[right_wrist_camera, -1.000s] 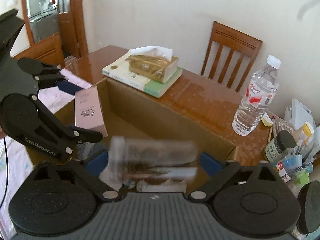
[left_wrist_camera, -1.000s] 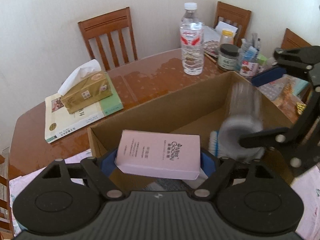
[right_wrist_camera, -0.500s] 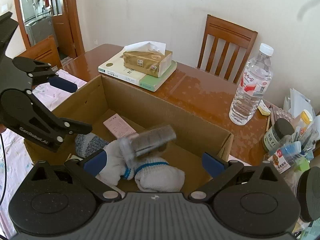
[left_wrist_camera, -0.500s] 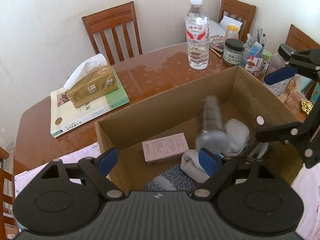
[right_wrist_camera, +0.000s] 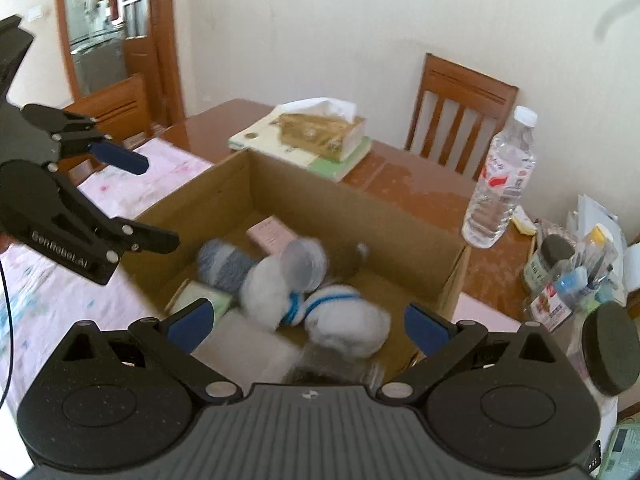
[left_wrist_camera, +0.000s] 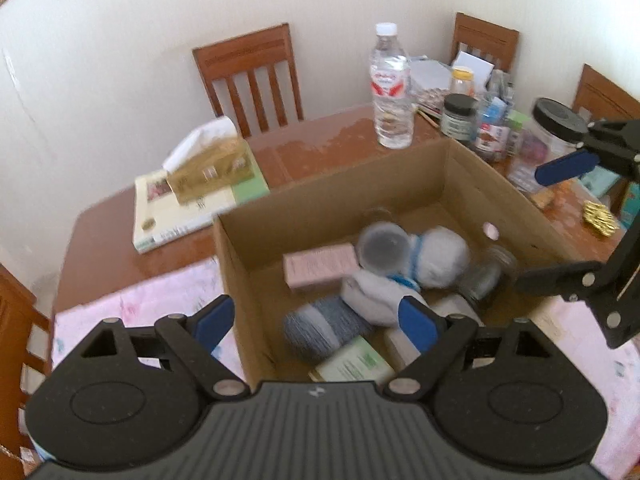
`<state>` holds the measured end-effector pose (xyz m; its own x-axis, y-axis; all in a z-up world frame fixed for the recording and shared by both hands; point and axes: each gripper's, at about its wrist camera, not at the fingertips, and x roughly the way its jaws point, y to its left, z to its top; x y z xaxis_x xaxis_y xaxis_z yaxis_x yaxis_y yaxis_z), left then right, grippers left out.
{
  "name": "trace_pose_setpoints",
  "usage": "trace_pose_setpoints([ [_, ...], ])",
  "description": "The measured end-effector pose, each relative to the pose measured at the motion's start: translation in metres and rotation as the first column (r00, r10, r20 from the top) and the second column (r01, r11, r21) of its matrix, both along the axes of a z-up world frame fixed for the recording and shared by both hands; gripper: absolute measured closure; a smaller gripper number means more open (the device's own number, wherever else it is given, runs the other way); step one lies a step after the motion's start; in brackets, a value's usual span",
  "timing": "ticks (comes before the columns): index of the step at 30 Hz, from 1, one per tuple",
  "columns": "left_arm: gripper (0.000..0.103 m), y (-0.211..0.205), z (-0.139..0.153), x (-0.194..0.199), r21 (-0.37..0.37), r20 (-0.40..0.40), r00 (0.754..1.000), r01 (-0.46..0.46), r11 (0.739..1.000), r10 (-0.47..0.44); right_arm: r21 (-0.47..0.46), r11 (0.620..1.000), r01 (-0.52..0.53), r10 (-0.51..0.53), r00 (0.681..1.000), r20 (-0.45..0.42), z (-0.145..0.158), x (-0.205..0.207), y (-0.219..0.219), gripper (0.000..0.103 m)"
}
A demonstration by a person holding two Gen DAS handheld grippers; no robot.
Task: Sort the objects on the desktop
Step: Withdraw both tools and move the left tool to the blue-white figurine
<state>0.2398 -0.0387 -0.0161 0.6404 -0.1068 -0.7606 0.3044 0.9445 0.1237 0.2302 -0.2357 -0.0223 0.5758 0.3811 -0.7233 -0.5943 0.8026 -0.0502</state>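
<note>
Cream walls and wooden chairs ring the brown tabletop (left_wrist_camera: 328, 148), where our cardboard box (left_wrist_camera: 336, 196) sits open in front of both tools. We hold the left gripper (left_wrist_camera: 316, 320) over the box's near left corner and the right gripper (right_wrist_camera: 308, 322) over its near right side; on each, the blue-tipped fingers (left_wrist_camera: 416, 322) are spread wide and carry nothing.

Inside the box lie a pink carton (left_wrist_camera: 320, 266), rolled white socks with blue bands (left_wrist_camera: 432, 256), a grey-blue roll (left_wrist_camera: 324, 328), a clear jar (left_wrist_camera: 382, 246) and a green-and-white packet (left_wrist_camera: 352, 362).

What remains to sort lies beyond the box. A water bottle (right_wrist_camera: 500, 188) stands upright just past the far right edge, its long axis vertical, ahead and to the right of our right fingers; we judge the right hand nearer to it. Far left, a gold tissue box (left_wrist_camera: 212, 168) rests on a book (left_wrist_camera: 180, 216), closer to our left hand.

Of writing, "GenRobot.AI" shows on the left tool's side in the right wrist view, somewhat blurred. The bottle's red-and-white label and the carton's print are too smeared to read.
</note>
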Motion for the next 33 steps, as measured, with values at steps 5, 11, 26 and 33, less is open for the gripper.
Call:
trace_pose_setpoints([
  [5,0.008,-0.003,0.001,-0.031,0.003,0.01,1.0,-0.026,1.0,0.026,0.013,1.0,-0.01,0.01,1.0,-0.016,-0.004,-0.028,-0.005,0.0],
  [11,0.008,-0.014,-0.012,-0.064,0.04,0.03,0.999,-0.043,0.998,0.042,0.017,1.0,-0.025,0.025,1.0,0.012,-0.015,-0.053,-0.012,0.0],
  [26,0.008,-0.025,-0.057,-0.121,-0.018,-0.024,0.993,-0.116,0.993,0.116,-0.046,0.998,0.035,-0.036,0.999,-0.013,-0.053,-0.094,-0.021,0.0],
  [33,0.008,-0.029,-0.078,-0.131,-0.037,-0.078,0.987,-0.145,0.989,0.142,-0.039,0.998,0.045,-0.047,0.998,-0.049,-0.06,-0.103,-0.021,0.0],
])
